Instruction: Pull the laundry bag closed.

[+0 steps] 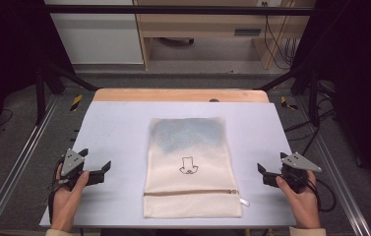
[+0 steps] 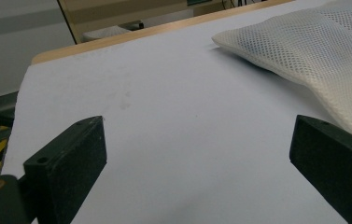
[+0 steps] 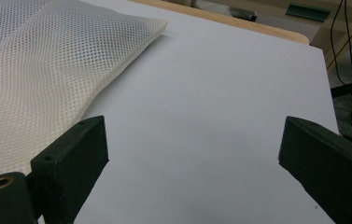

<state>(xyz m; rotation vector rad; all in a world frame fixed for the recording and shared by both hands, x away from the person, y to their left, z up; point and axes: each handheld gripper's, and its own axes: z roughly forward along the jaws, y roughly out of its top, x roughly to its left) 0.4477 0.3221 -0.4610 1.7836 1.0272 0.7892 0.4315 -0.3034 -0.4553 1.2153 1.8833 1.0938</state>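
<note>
The left gripper (image 1: 97, 167) and right gripper (image 1: 266, 173) rest low at the near corners of the table (image 1: 114, 128), both with jaws spread wide and holding nothing. One cream mesh bag (image 1: 191, 167) lies flat between them, touching neither, zipper (image 1: 191, 192) toward the person. The table's pale surface has a wooden far edge; beyond stands wooden furniture (image 1: 207, 24) on a grey floor.

A pale sheet (image 1: 119, 128) covers the wooden table (image 1: 173, 95); black cables (image 1: 276, 42) hang beyond it.
</note>
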